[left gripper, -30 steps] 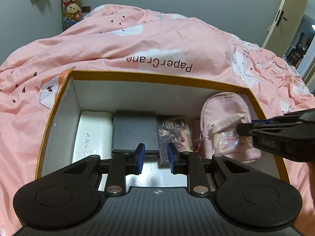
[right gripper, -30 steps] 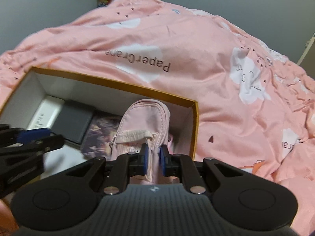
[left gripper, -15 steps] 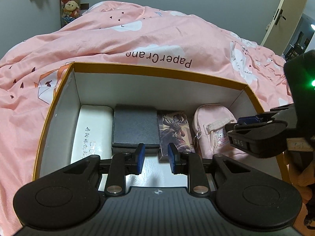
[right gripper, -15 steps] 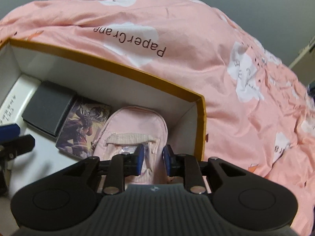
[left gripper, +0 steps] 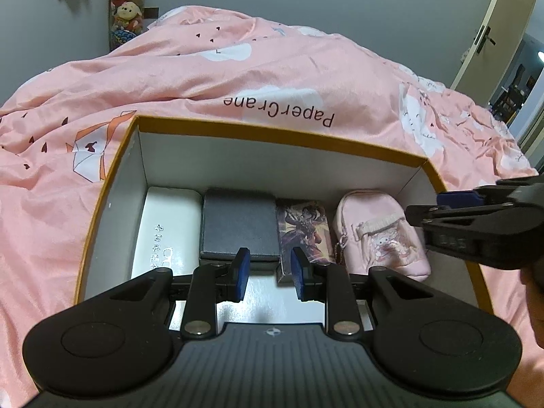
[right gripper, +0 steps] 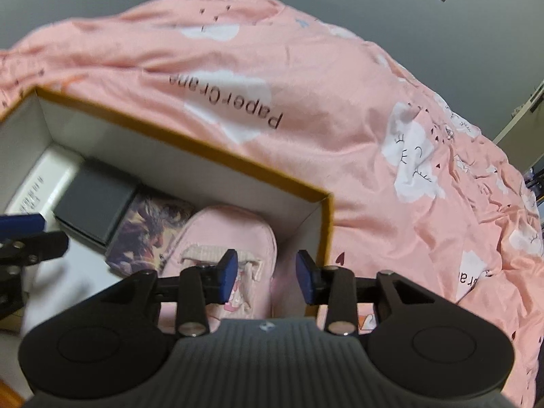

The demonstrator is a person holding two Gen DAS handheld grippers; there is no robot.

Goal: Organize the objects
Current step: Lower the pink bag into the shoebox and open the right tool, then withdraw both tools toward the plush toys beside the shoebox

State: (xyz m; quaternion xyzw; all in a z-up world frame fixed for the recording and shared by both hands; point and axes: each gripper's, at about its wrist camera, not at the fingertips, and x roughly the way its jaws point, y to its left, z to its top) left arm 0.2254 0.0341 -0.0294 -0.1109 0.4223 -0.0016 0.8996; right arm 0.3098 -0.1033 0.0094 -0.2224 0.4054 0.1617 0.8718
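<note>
Lying flat in the orange-rimmed box [left gripper: 278, 132] on the bed: white case [left gripper: 166, 227], grey box [left gripper: 238, 227], card pack [left gripper: 304, 227], pink pouch [left gripper: 377, 231], long axes toward the far wall. Right tool [right gripper: 267, 273] opening above the pouch, gripping nothing; left tool [left gripper: 268, 277] slightly parted, empty.

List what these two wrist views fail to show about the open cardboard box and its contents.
- Open orange-rimmed cardboard box: near wall hidden by the left gripper body, left wrist view.
- Small pink fabric pouch: lower half covered by the opening right gripper, nothing between its pads; view blurred.
- White rectangular case: printed characters too small to read.
- Dark grey flat box: contents unseen.
</note>
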